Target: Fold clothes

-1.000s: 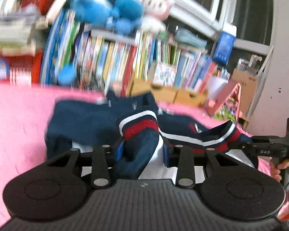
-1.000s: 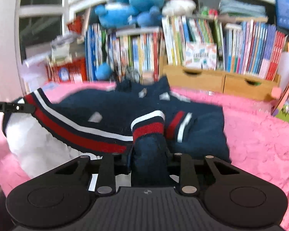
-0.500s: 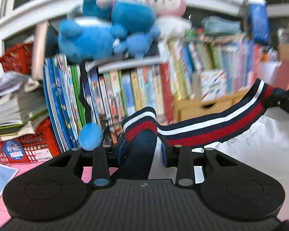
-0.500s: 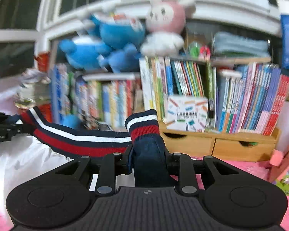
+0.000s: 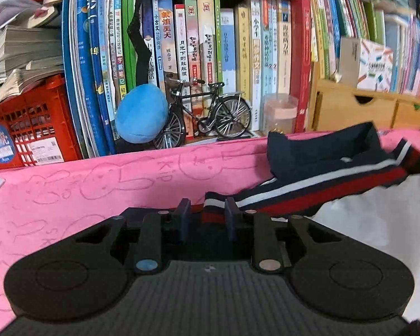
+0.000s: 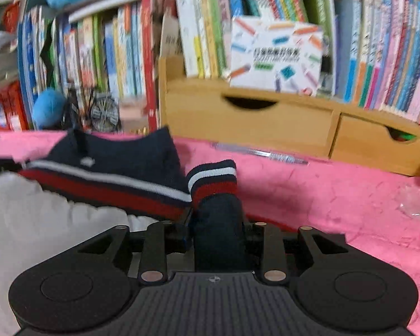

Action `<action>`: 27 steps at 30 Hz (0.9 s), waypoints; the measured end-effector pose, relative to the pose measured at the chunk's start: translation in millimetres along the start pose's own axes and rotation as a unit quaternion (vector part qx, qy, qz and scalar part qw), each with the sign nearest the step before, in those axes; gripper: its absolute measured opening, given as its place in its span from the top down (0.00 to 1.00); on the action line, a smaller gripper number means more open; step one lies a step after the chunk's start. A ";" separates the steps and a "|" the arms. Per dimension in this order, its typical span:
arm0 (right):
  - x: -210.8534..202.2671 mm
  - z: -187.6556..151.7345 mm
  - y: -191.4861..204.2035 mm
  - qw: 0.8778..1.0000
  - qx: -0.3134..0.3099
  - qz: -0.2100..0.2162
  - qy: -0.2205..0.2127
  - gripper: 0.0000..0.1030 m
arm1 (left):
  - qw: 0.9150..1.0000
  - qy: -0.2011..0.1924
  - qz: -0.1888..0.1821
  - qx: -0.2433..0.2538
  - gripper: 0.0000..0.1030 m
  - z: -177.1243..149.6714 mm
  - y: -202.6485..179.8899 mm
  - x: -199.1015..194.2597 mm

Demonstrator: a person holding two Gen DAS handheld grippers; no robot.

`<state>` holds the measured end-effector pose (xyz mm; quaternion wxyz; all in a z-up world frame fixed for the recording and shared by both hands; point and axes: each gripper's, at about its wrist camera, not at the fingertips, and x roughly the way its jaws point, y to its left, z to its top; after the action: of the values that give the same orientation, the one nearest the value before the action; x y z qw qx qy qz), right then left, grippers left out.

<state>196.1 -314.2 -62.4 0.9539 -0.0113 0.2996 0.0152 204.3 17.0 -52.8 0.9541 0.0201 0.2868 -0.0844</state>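
Left wrist view: left gripper [image 5: 204, 212] low over the pink blanket [image 5: 70, 190], jaws apart, one striped cuff [image 5: 213, 209] between them against the right finger; grip unclear. Navy sweater [image 5: 322, 154] lies right, near the blanket's far edge by the books [image 5: 210, 42]. Bare blanket left.

Right wrist view: right gripper [image 6: 217, 224], jaws opening, one sleeve [image 6: 217, 196] between them. Two wooden drawers [image 6: 266, 117] behind; open blanket right.
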 end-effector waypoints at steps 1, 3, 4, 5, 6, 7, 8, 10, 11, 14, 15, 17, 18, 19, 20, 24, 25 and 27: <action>0.3 0.0 -0.9 1.000 0.000 0.000 0.002 0.63 | 1.000 0.002 -0.014 -0.011 0.54 1.8 4.1 -4.3; 0.8 0.1 -2.7 1.000 0.001 0.000 0.006 0.55 | 0.998 0.011 -0.056 -0.039 0.30 9.2 13.8 -6.5; 0.8 0.2 -4.3 1.000 0.004 -0.001 0.009 0.47 | 0.995 0.016 -0.078 -0.052 0.23 12.3 18.3 -7.5; 0.4 0.1 -6.9 1.000 0.009 -0.003 0.012 0.43 | 0.993 0.021 -0.098 -0.063 0.22 13.7 21.9 -9.9; -0.1 0.0 -9.8 1.000 0.015 -0.003 0.015 0.37 | 0.991 0.031 -0.113 -0.067 0.20 14.9 22.9 -9.4; -1.5 -0.1 -12.2 1.000 0.018 -0.003 0.018 0.34 | 0.989 0.047 -0.122 -0.063 0.14 15.7 20.5 -5.2; -4.0 -0.1 -14.0 1.000 0.021 -0.001 0.020 0.33 | 0.988 0.063 -0.131 -0.059 0.13 16.5 18.1 -0.9; -9.5 -0.3 -16.5 0.999 0.024 0.000 0.022 0.26 | 0.992 0.064 -0.104 -0.034 0.16 15.4 7.8 1.6; -13.6 -0.5 -16.2 0.999 0.022 -0.004 0.023 0.24 | 0.995 0.057 -0.082 -0.018 0.19 14.2 1.6 1.6; -33.8 -3.0 -6.7 1.000 -0.009 -0.017 0.019 0.20 | 0.999 0.033 -0.018 0.030 0.21 11.7 -16.3 -2.9; -44.4 -5.4 0.5 0.999 -0.038 -0.021 0.014 0.20 | 0.998 0.012 -0.006 0.054 0.22 11.7 -21.3 -15.5; -72.1 -16.1 21.5 0.992 -0.124 -0.028 -0.012 0.16 | 0.992 -0.032 0.018 0.119 0.22 9.5 -32.2 -45.3; -88.1 -24.5 33.4 0.984 -0.173 -0.029 -0.030 0.15 | 0.987 -0.050 0.023 0.150 0.22 7.9 -35.7 -61.4; -104.9 -35.5 45.4 0.974 -0.219 -0.024 -0.047 0.15 | 0.981 -0.065 0.019 0.180 0.21 5.6 -36.5 -79.1; -121.4 -46.1 56.1 0.964 -0.257 -0.008 -0.062 0.15 | 0.975 -0.079 0.012 0.208 0.21 4.2 -35.4 -97.7; -184.9 -88.6 100.1 0.921 -0.362 0.100 -0.102 0.15 | 0.952 -0.099 -0.075 0.279 0.21 -13.2 -38.6 -167.4; -197.9 -98.9 111.8 0.910 -0.379 0.130 -0.109 0.15 | 0.943 -0.103 -0.101 0.299 0.21 -22.2 -44.8 -181.5; -212.1 -117.4 136.6 0.887 -0.414 0.170 -0.113 0.17 | 0.922 -0.107 -0.141 0.345 0.38 -46.0 -64.2 -202.8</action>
<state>-49.8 -186.1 -39.0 0.8729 -0.3520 0.1539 0.3006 1.7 -11.9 21.1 0.8914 0.2978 0.1359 -0.3134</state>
